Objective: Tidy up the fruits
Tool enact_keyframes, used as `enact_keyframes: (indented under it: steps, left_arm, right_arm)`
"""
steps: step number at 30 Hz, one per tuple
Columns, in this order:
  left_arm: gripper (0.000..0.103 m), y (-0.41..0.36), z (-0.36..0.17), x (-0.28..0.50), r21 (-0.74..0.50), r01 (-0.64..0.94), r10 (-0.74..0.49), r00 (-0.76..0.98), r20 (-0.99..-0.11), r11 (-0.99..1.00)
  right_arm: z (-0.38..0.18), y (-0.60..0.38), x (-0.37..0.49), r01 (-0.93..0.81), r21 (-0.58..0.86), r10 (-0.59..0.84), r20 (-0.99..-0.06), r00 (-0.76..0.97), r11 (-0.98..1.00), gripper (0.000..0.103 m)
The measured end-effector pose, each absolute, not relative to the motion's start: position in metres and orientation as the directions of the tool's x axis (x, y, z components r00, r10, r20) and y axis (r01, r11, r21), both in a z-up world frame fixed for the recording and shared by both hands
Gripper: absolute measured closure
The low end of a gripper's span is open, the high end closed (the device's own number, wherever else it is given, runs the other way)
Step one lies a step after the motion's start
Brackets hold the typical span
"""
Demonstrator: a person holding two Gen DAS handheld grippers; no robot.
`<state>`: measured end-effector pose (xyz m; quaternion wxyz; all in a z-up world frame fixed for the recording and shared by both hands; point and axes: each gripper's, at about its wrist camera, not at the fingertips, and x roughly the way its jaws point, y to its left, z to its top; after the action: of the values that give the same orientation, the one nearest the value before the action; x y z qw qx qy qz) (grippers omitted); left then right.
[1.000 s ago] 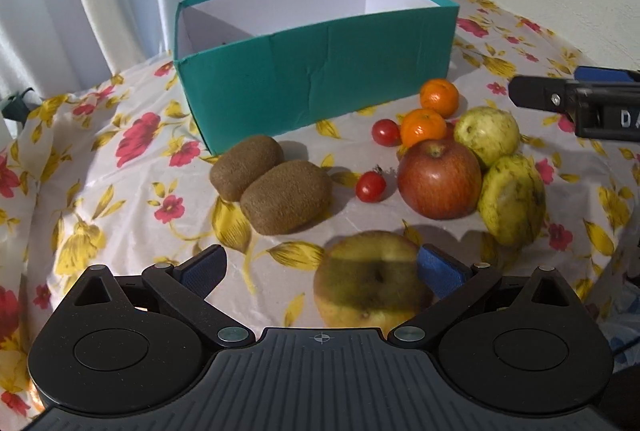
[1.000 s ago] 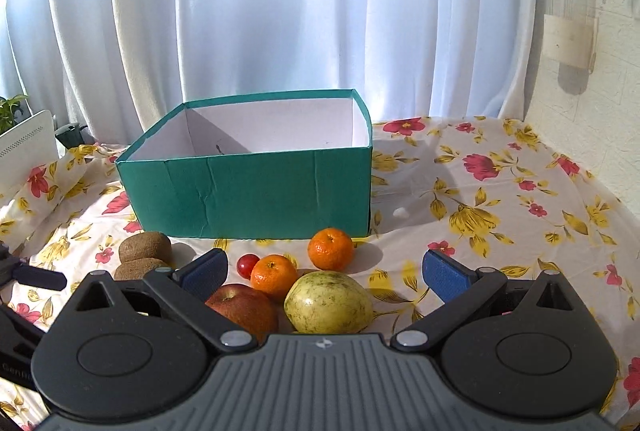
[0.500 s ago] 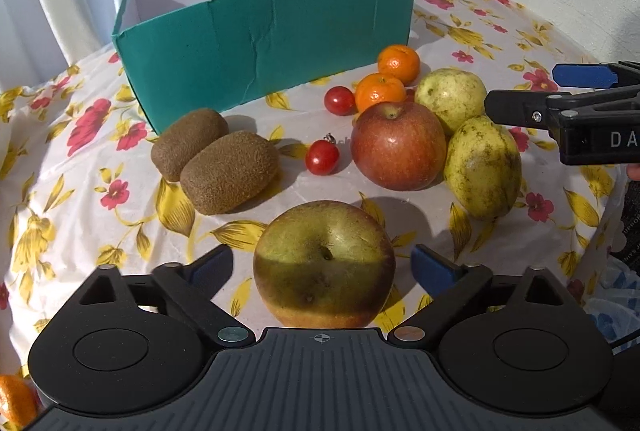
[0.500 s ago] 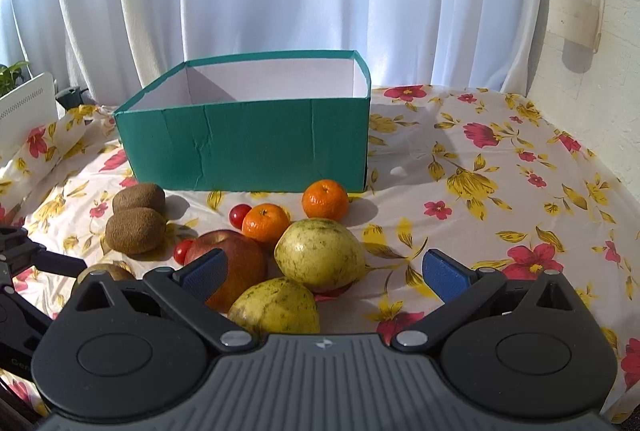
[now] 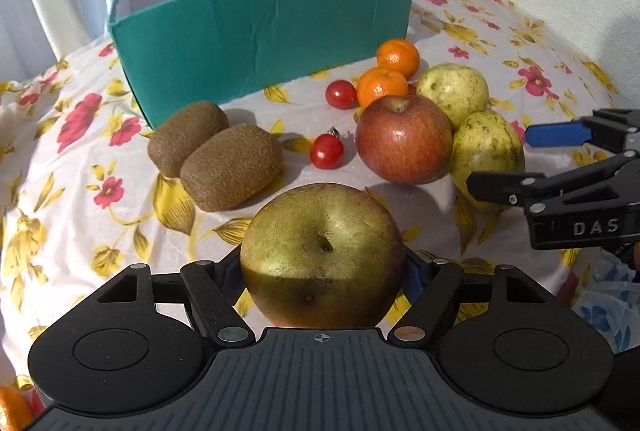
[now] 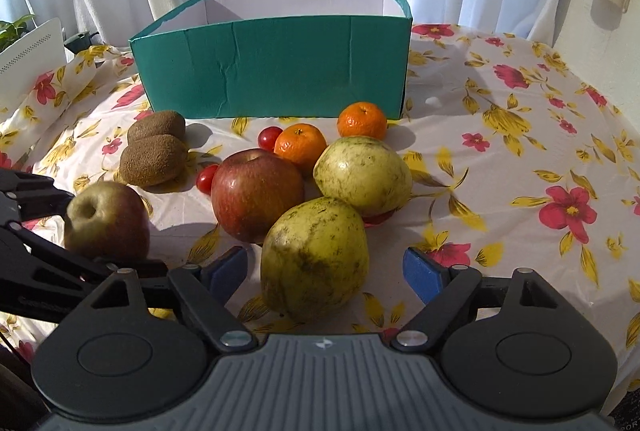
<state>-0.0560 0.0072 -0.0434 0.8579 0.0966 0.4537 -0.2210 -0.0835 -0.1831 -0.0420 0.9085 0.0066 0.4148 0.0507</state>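
A teal box [image 5: 264,27] with a white inside stands at the back of the flowered table; it also shows in the right wrist view [image 6: 280,63]. In front lie two kiwis [image 5: 228,167], two cherry tomatoes [image 5: 327,155], two mandarins [image 5: 382,85], a red apple [image 5: 404,139] and two yellow-green pears [image 5: 486,151]. A greenish apple [image 5: 322,255] sits between the fingers of my left gripper [image 5: 322,273], whose pads are close to its sides; contact is hidden. My right gripper [image 6: 326,271] is open around the near pear [image 6: 316,255], with gaps on both sides.
White curtains hang behind the table. A white device [image 6: 24,55] and a plant stand at the far left. A wall rises at the right. The table's edge falls away near both grippers. An orange fruit [image 5: 12,409] shows at the bottom left corner.
Both grippers moved forward and down toward the fruit. The greenish apple now sits deep between the left fingers, which have narrowed. The near pear has come between the right fingers.
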Motion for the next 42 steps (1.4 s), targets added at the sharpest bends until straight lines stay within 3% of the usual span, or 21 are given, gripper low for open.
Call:
enact_keyframes:
  steps: [7,18,24,27,35,42]
  left_arm:
    - [0.025,0.017,-0.008,-0.048,-0.039,0.42,-0.288,0.548,-0.786,0.907]
    - [0.025,0.01,0.051,-0.009,-0.054,0.362,-0.293,0.647,-0.704,0.931]
    - [0.025,-0.002,0.078,0.04,0.016,0.237,-0.172,0.75,-0.639,0.971]
    - [0.025,-0.012,0.073,0.07,0.068,0.166,-0.084,0.761,-0.643,0.984]
    - [0.025,-0.029,0.038,0.125,0.113,0.107,-0.001,0.731,-0.682,0.988]
    - [0.025,-0.032,0.004,0.151,0.064,0.105,-0.019,0.645,-0.764,0.992]
  right_arm:
    - [-0.059,-0.177,-0.069,-0.077,0.063,0.097,-0.786,0.61,0.995,0.04]
    - [-0.048,-0.177,-0.078,-0.1,0.033,0.09,-0.755,0.65,0.994,0.041]
    - [-0.026,-0.187,-0.084,-0.076,0.069,0.102,-0.711,0.696,0.995,0.041]
    - [-0.015,-0.193,-0.084,-0.058,0.08,0.097,-0.683,0.724,0.995,0.041]
    - [0.004,-0.205,-0.074,-0.034,0.083,0.078,-0.623,0.778,0.996,0.041]
    - [0.011,-0.211,-0.063,-0.02,0.095,0.073,-0.59,0.804,0.995,0.041]
